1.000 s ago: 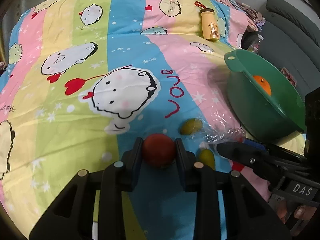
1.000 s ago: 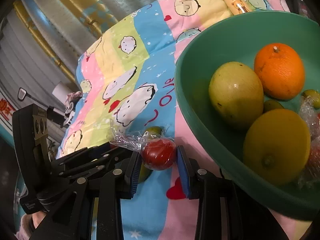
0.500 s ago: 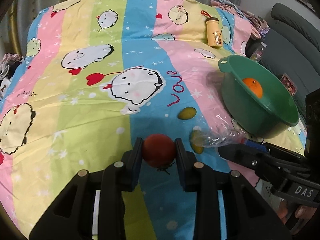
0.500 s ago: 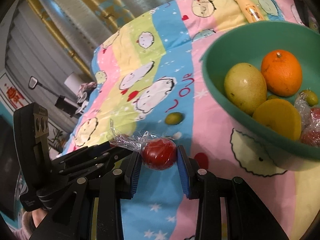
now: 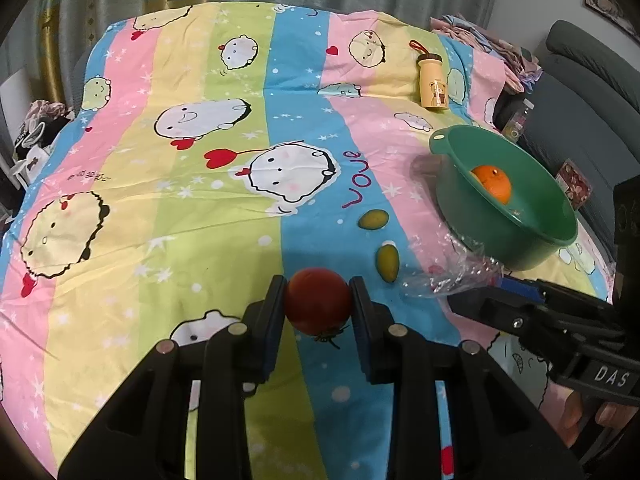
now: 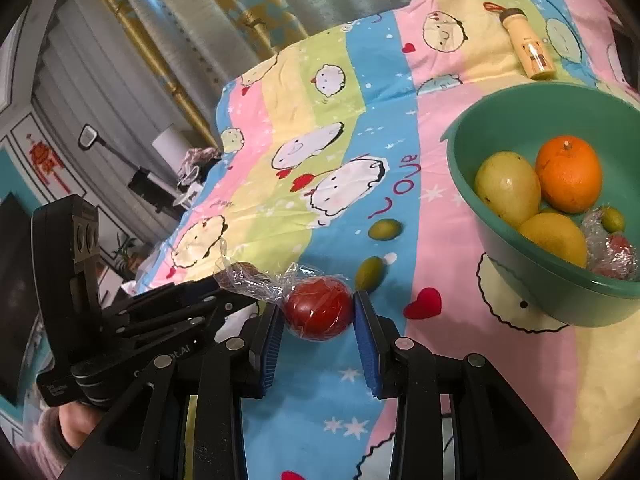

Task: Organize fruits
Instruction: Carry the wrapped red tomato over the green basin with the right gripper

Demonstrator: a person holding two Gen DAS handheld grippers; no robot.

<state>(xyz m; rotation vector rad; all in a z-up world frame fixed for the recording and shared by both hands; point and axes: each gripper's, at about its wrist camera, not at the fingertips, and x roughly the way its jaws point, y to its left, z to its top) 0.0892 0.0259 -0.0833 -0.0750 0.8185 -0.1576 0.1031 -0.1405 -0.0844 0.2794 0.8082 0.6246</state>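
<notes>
Left wrist view first: the left gripper [image 5: 318, 306] was closed to a narrow gap on a bare red tomato [image 5: 318, 300] at lower centre, pads pressing both flanks, stalk end down. It hung clear above the striped blanket [image 5: 200, 240] – lifted, I'd say, for the trip to the green bowl [image 5: 452, 148] at right. Two small green fruits [image 5: 373, 219] lay loose on the cloth between tomato and bowl, probably next in line. At the right edge the right gripper [image 5: 476, 300] showed side-on, plastic film [image 5: 452, 276] poking from its tip; its load was hidden here, and only an orange [image 5: 491, 178] showed in the bowl.

The right wrist view filled that in – those jaws were just as narrowly closed on a wrapped tomato [image 6: 319, 308] at lower centre, film trailing left. The bowl's inside opened up too: two yellow-green fruits [image 6: 508, 188], a small green one and another wrapped red one beside the orange.
</notes>
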